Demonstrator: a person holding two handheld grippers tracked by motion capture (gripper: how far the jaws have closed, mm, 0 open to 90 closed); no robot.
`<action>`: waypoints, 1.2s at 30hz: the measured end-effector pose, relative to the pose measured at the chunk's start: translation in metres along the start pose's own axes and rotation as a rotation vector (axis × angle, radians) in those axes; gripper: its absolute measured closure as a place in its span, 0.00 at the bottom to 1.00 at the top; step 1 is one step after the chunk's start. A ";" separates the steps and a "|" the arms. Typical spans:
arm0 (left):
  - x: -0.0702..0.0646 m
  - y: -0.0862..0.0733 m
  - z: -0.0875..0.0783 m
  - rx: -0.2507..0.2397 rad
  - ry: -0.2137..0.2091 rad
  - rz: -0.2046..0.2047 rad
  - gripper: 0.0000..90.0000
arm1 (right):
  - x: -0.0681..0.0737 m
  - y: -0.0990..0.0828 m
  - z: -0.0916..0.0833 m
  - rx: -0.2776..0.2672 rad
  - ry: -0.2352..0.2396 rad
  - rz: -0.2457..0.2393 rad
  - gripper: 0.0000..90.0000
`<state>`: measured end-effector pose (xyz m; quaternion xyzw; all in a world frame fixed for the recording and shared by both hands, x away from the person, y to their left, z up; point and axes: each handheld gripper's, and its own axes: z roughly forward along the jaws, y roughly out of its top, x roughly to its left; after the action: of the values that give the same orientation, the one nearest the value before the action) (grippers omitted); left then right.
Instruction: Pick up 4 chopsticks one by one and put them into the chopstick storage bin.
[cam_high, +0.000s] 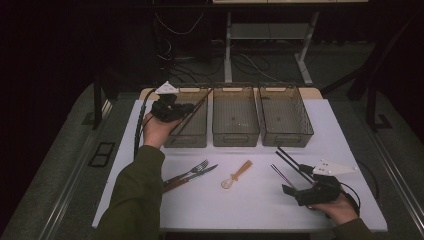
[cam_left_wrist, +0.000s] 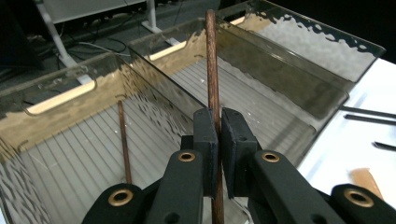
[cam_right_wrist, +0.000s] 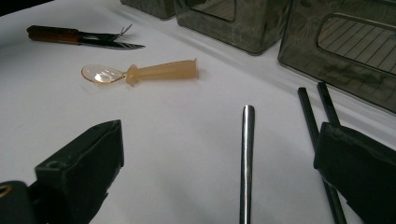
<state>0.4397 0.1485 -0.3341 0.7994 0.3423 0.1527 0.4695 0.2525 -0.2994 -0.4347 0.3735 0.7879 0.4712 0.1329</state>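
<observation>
Left gripper (cam_left_wrist: 219, 140) clamped on brown chopstick (cam_left_wrist: 213, 70) over leftmost bin (cam_high: 192, 131); right gripper (cam_right_wrist: 224, 154) wide open, empty.

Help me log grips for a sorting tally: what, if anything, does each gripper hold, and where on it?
The left gripper is shut on a brown chopstick, partway along its shaft, over the left bin. The right gripper is open, holding nothing.

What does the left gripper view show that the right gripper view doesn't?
Left gripper view: the left gripper shut on a brown chopstick above the bins, and a second brown chopstick lying inside a bin. Right gripper view: the open right gripper, a metal chopstick, a fork and knife. Both: the bins, black chopsticks, the orange spoon.
</observation>
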 end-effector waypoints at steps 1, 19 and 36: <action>0.000 0.001 0.001 -0.008 -0.002 0.004 0.94 | 0.000 0.000 0.000 -0.001 0.000 0.000 0.02; 0.038 0.022 0.026 -0.089 0.014 -0.053 0.94 | 0.001 0.000 -0.001 -0.009 0.005 -0.004 0.02; 0.055 -0.004 0.059 0.023 0.085 -0.113 0.94 | 0.000 -0.001 -0.003 -0.017 0.010 0.002 0.02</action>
<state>0.5112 0.1500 -0.3718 0.7771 0.4082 0.1556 0.4531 0.2502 -0.3013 -0.4337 0.3707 0.7841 0.4799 0.1319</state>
